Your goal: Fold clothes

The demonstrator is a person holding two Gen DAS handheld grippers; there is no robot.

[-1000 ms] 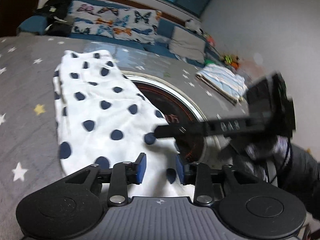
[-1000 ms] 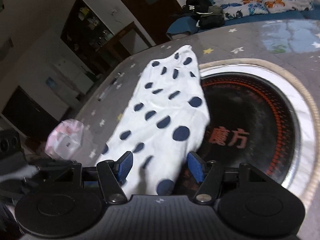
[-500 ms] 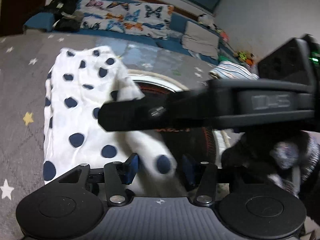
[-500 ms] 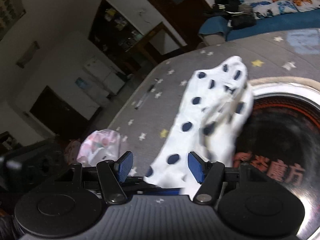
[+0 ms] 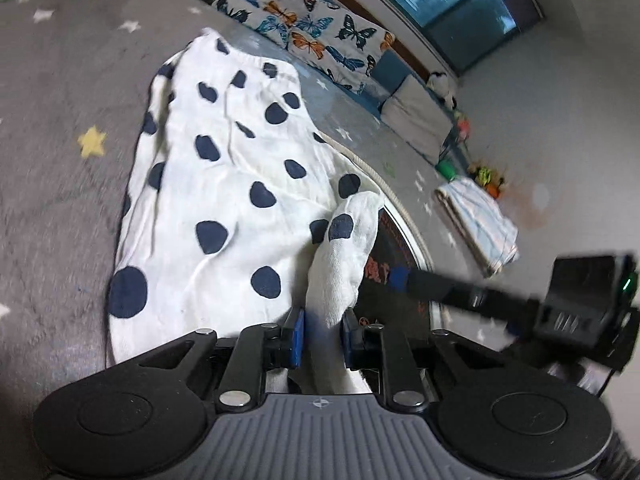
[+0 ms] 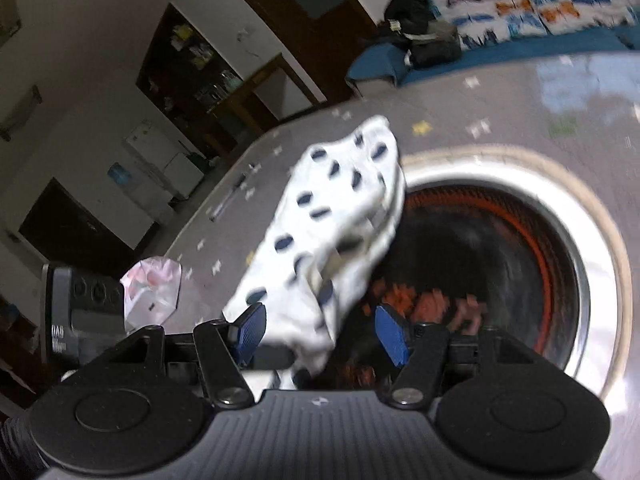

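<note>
A white garment with dark blue dots (image 5: pixel 224 184) lies on the grey star-patterned surface (image 5: pixel 60 92). My left gripper (image 5: pixel 322 338) is shut on its near right corner, and a fold of cloth (image 5: pixel 344 256) rises from between the blue pads. The garment also shows in the right wrist view (image 6: pixel 332 220), blurred and partly lifted. My right gripper (image 6: pixel 320 334) is open above the garment's near end, with cloth seen between its blue pads (image 6: pixel 390 336) and no grip on it. The right gripper's finger (image 5: pixel 448 286) shows to the right in the left wrist view.
A round black and red disc with a silver rim (image 6: pixel 588 280) is set in the surface to the right of the garment. A folded light blue cloth (image 5: pixel 480 216) lies further right. A pink plastic bag (image 6: pixel 150 288) lies at left. Butterfly cushions (image 5: pixel 304 20) line the back.
My left gripper has closed on the garment's corner and pulled a fold up. My right gripper has drawn back to the right, out from in front of the left camera, still open.
</note>
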